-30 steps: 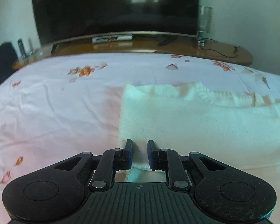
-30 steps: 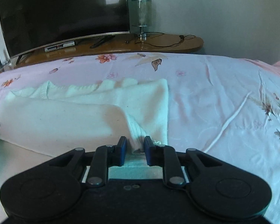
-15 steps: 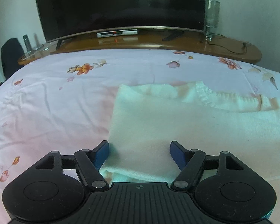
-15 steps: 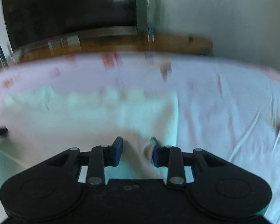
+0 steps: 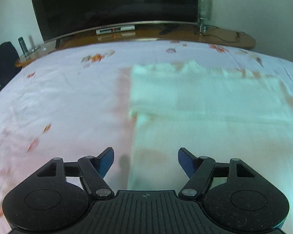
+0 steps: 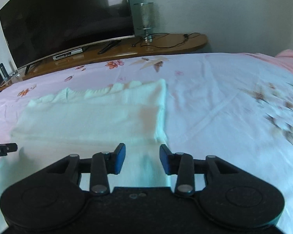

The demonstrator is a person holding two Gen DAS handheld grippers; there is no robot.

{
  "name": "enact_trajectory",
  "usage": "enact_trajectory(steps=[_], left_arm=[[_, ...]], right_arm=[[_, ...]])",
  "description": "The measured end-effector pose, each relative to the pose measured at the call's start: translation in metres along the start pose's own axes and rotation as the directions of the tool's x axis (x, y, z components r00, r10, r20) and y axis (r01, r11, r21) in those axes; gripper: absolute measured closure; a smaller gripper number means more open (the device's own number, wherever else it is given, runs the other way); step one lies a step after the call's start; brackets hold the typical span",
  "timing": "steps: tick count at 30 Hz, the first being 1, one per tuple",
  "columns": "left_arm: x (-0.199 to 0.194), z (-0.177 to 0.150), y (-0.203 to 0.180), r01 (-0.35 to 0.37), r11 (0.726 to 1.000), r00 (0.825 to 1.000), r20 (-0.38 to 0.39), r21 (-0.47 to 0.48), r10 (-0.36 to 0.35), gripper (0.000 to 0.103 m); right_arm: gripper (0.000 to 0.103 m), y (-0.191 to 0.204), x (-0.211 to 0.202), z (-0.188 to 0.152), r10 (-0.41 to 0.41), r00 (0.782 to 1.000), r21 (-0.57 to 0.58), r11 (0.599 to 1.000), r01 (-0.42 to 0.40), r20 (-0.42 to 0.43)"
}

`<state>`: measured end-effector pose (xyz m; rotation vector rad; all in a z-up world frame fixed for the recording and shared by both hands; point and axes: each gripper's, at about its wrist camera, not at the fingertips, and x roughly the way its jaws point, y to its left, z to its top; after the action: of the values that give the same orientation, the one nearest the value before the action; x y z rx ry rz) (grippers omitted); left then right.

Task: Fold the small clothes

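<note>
Soft white knit garment [image 5: 214, 105] lies limp and light; with both sets of jaws released, pinch its near corners.

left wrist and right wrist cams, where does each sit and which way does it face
Left wrist: sits on the left tool, faces forward across the bed toward the TV; sees the folded white garment's left edge; its own open blue-padded fingers show.
Right wrist: sits on the right tool, faces the same way from further right; sees the garment's right edge; its open fingers show, plus the left tool's tip at the frame's left edge.
Shared: garment, floral bedsheet, TV, lamp.
</note>
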<state>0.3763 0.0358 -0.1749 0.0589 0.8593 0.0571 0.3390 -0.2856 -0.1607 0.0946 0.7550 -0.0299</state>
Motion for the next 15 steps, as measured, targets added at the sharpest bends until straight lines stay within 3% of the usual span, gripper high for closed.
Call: enact_trajectory(steps=[6, 9, 15], left_arm=[[-0.054, -0.058, 0.028, 0.043, 0.999, 0.999, -0.029, 0.002, -0.043, 0.031], [-0.076, -0.085, 0.040, 0.067, 0.998, 0.997, -0.043, 0.000, -0.067, 0.031], [-0.104, -0.132, 0.059, 0.105, 0.994, 0.992, -0.066, -0.012, -0.105, 0.031]], right_arm=[[0.060, 0.010, -0.070, -0.062, -0.012, 1.000, 0.011, 1.000, 0.013, -0.025], [0.050, 0.015, -0.094, -0.091, -0.008, 0.999, 0.019, 1.000, 0.009, -0.043], [0.049, 0.019, -0.130, -0.135, -0.032, 0.997, 0.050, 0.998, 0.035, -0.069]])
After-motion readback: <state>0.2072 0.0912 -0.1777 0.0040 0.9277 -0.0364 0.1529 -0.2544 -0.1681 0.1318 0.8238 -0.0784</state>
